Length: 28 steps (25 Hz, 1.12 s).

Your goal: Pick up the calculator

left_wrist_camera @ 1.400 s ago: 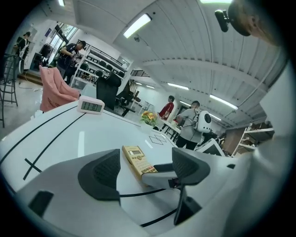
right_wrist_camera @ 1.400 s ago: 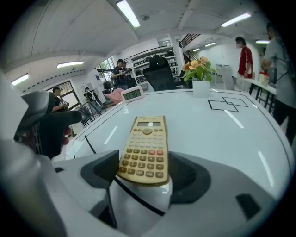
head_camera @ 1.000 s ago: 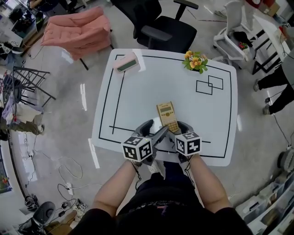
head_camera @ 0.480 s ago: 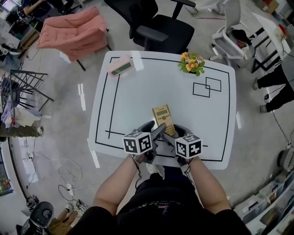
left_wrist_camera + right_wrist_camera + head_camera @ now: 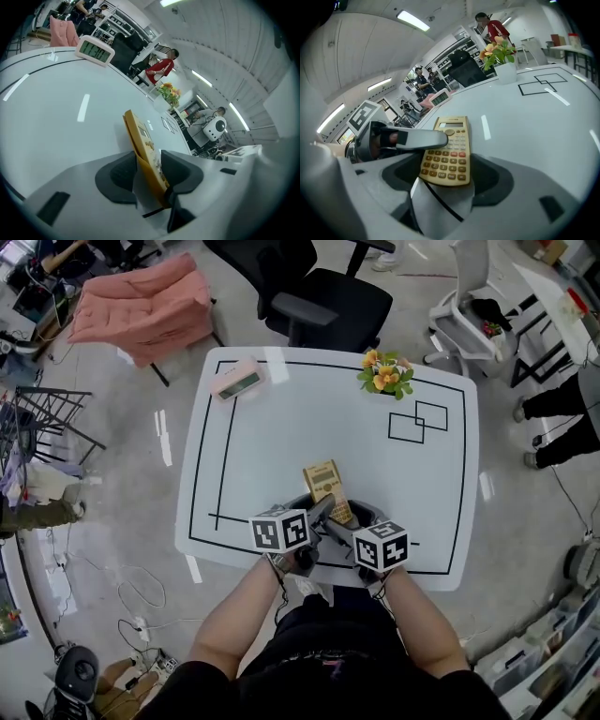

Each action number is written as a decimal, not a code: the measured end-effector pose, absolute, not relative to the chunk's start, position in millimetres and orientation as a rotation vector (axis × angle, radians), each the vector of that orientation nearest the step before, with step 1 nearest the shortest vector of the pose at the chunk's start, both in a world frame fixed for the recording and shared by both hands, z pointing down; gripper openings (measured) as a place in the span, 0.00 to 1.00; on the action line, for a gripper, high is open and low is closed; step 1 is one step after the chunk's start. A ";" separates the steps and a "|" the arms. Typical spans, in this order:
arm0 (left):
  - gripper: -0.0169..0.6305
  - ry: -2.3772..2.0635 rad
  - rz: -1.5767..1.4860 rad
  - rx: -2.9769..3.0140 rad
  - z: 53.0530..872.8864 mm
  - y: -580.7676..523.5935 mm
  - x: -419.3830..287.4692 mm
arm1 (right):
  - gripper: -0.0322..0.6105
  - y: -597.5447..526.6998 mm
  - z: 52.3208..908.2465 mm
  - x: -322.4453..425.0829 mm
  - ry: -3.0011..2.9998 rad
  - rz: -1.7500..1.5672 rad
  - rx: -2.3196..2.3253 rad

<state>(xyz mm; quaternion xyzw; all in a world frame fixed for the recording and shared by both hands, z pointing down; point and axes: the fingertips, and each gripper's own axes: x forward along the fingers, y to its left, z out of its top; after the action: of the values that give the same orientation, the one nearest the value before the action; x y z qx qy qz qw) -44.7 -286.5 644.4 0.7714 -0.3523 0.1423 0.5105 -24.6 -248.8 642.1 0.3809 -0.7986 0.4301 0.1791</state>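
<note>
We take the white table (image 5: 281, 427) as our reference.

Calculator (image 5: 324, 484): tan, keys up, inside the table's black border line and close to the table's near edge, roughly midway along it. Display end points toward the table's far edge.

Left gripper (image 5: 149, 161): comes in over the table's near edge, angled downward. In its own view we see the calculator edge-on between the two dark pads, one pad against each face. The jaws have just been closing and now stand about half shut, pinching the calculator across its thickness. From the right gripper view we note one grey finger (image 5: 417, 138) lying over the upper left keys.

Right gripper (image 5: 446, 172): also over the table's near edge, just beside the left one. Jaws stand wide apart. The calculator's keypad end sits between them, with a gap on either side; no pad presses on it. We count it as holding nothing.

Both marker cubes show in the head view over the table's near edge, the person's forearms behind them.

Elsewhere on the table: a pink clock (image 5: 236, 382) at the far left corner, potted flowers (image 5: 382, 373) at the far edge right of centre, and two overlapping drawn rectangles (image 5: 418, 420) toward the far right corner.
</note>
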 end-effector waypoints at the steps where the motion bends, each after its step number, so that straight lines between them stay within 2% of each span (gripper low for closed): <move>1: 0.27 -0.842 0.341 1.852 644.1 -286.9 -44.0 | 0.57 -249.0 641.4 -24.3 -2.261 1.216 1.077; 18: 0.16 -0.874 0.143 1.779 624.8 -297.4 -51.4 | 0.57 -255.0 629.0 -26.9 -2.375 0.968 1.086; 28: 0.15 -0.960 0.046 1.859 589.0 -307.8 -82.2 | 0.57 -252.1 605.0 -23.7 -2.442 0.869 1.131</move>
<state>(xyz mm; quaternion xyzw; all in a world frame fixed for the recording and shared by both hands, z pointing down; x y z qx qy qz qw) -82.2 -307.8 589.0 0.7688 -0.3972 0.0192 0.5008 -23.7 -252.1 605.0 0.3951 -0.8529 0.3035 0.1560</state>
